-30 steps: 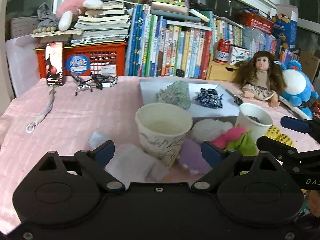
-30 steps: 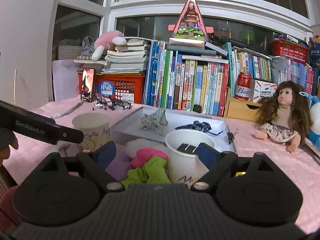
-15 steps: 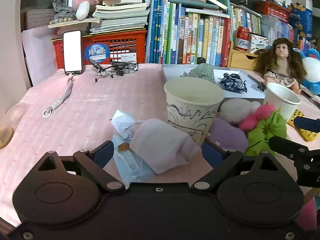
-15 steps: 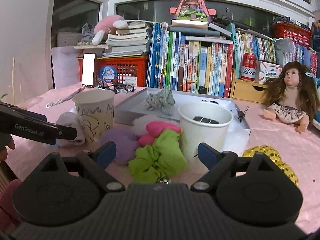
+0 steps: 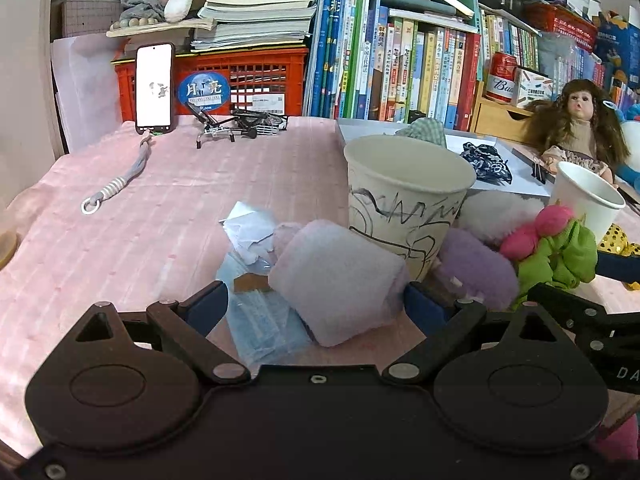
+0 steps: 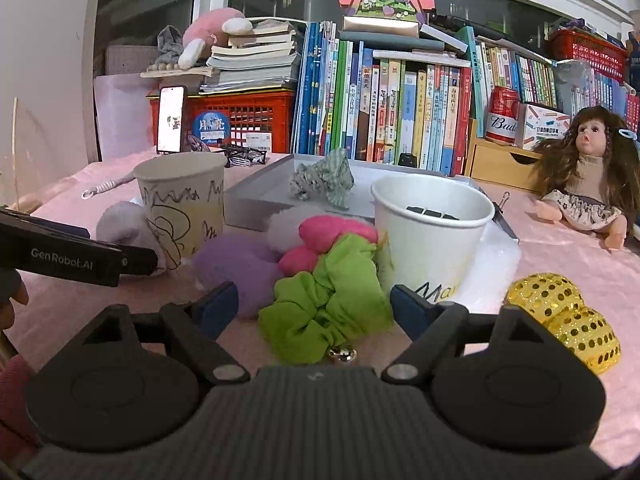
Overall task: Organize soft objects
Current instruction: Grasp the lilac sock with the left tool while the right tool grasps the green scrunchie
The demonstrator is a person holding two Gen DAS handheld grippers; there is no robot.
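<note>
Lavender fluffy fabric roll (image 5: 340, 280): lies between spread left gripper (image 5: 316, 304) pads, unpinched, beside scribbled paper cup (image 5: 404, 200) | lime-green fabric scrunchie (image 6: 328, 300): crumpled, between right gripper (image 6: 312, 308) jaws, closing, no contact, just left of white paper cup (image 6: 432, 232) | open room: bare pink tablecloth (image 5: 160, 208) far left.

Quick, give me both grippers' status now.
Left gripper: open, straddling the pale lilac fluffy roll, not gripping it.
Right gripper: open but closing, around the lime-green fabric scrunchie, not yet pinching it.
</note>
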